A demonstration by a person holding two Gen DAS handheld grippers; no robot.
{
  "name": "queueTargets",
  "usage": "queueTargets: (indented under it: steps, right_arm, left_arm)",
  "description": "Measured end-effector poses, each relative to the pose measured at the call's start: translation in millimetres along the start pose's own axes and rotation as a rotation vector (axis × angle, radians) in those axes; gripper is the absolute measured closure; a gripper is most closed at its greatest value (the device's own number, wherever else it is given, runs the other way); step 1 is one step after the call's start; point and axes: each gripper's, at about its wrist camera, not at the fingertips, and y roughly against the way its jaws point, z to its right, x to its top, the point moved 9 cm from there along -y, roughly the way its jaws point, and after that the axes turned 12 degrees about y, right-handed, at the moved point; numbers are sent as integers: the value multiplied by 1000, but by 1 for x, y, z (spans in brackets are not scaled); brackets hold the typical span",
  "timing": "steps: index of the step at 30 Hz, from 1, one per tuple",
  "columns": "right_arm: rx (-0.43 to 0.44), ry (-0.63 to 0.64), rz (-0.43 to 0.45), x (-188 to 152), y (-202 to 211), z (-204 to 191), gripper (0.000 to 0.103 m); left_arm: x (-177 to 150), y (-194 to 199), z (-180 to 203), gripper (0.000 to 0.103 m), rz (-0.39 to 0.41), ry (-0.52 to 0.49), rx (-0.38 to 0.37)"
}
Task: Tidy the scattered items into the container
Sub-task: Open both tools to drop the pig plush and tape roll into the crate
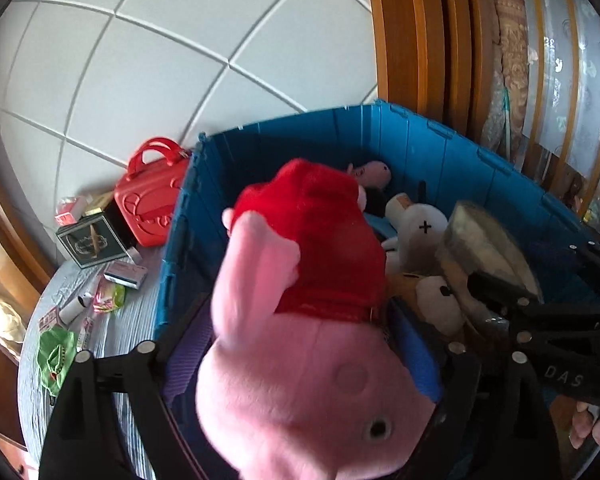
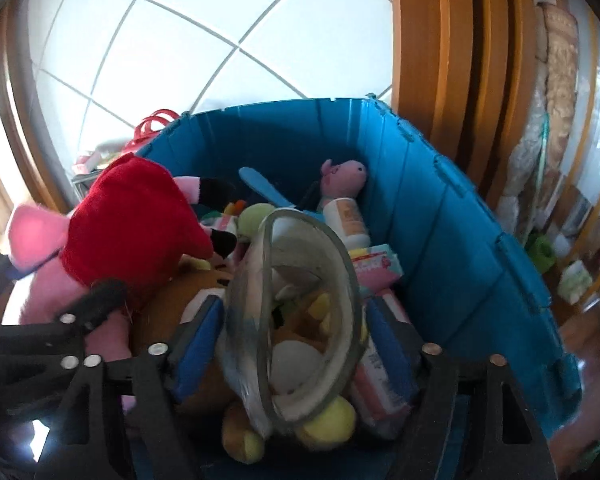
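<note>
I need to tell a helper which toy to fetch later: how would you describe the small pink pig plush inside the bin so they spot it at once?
Find the blue bin by the wooden door frame. At its far inner wall the small pink pig plush leans upright above a white bottle. Unlike the big pig in the red dress, it is small and wears no red.

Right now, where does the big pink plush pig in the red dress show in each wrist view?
Left wrist: pink plush pig in the red dress fills the lower centre, between the left gripper's fingers.
Right wrist: pig at left, over the bin.
Shared landmark: small pink pig toy against the blue plastic bin's far wall.
</note>
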Motion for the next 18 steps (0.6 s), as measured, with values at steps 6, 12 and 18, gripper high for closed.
queueTargets:
  steps: [6, 12, 18]
  right_arm:
    - [-62, 2, 40, 7, 24, 8, 0]
    - [-122, 11, 79, 9, 53, 11, 0]
    - [-148, 4, 123, 6, 88, -7, 0]
  left_arm:
    - [8, 21, -16, 0, 49, 59, -23]
    - [7, 39, -31, 0, 63, 77, -28]
    - [0, 69, -50, 0, 88, 91, -65]
